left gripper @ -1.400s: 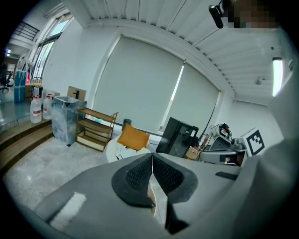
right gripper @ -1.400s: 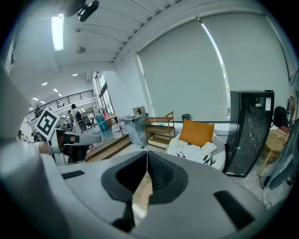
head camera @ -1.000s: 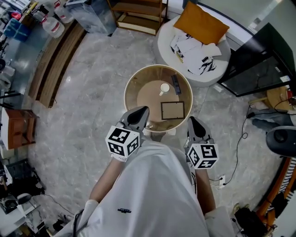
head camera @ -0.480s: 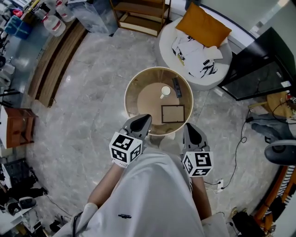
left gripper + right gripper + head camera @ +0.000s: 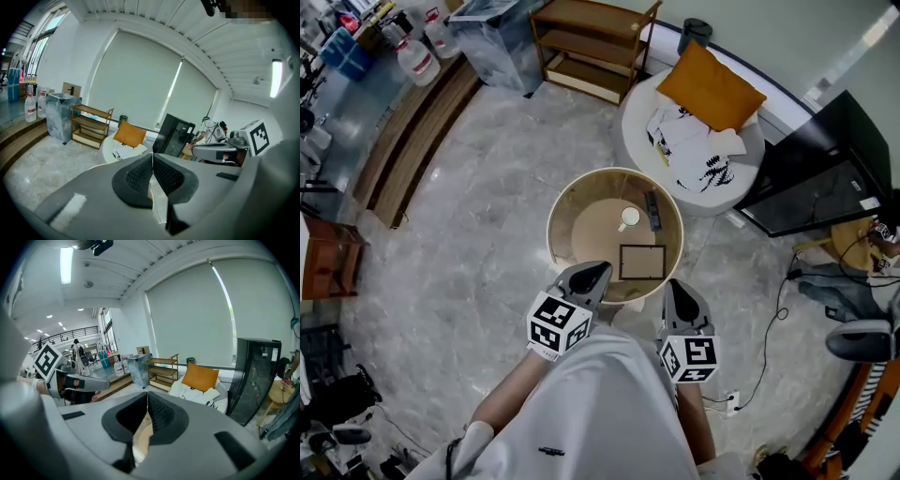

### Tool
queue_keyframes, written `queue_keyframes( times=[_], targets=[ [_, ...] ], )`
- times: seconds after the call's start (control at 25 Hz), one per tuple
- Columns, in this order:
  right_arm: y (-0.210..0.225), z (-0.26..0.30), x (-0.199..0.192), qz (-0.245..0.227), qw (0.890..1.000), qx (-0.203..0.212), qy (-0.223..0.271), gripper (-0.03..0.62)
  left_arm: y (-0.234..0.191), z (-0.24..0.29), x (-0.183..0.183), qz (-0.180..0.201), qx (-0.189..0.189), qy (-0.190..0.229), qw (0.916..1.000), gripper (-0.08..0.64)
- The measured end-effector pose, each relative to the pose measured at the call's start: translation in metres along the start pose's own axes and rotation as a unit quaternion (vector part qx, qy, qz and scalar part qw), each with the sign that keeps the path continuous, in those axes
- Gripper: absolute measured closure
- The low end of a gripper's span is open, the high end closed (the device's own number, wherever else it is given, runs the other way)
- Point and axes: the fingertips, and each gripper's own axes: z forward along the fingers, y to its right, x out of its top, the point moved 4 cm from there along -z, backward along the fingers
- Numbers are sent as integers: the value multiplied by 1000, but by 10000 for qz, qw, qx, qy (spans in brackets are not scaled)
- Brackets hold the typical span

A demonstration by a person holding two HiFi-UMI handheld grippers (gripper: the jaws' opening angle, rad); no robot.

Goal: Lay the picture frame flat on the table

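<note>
Black pads [image 5: 138, 176] of the left gripper [image 5: 153, 164] are pressed together on nothing, and the right gripper [image 5: 147, 405] is clenched empty as well. Both hover just at the near rim of the round table [image 5: 567, 202], much as a second ago. Only the head view has drawn back. The picture frame [image 5: 642, 262] lies flat on the table's near right part, where it already lay, so the task looks finished.

A round tan bench [image 5: 586, 234] with a raised rim stands on the marble floor [image 5: 478, 253]; a picture frame [image 5: 642, 262] lies flat on it; beyond the frame sits a white cup [image 5: 629, 217]; beyond the frame's right side lies a dark remote [image 5: 652, 210].
</note>
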Motion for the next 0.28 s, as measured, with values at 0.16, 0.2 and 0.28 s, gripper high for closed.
queue_keyframes(
  times=[0.16, 0.2, 0.28],
  targets=[
    [3, 3, 7, -24, 10000, 20, 36, 588, 3, 6, 7, 18, -42, 32, 10000, 552],
    [3, 4, 9, -32, 10000, 26, 42, 588, 3, 7, 8, 19, -48, 39, 10000, 552],
    [3, 5, 10, -46, 10000, 38, 52, 588, 3, 8, 9, 20, -59, 52, 10000, 552]
  ],
)
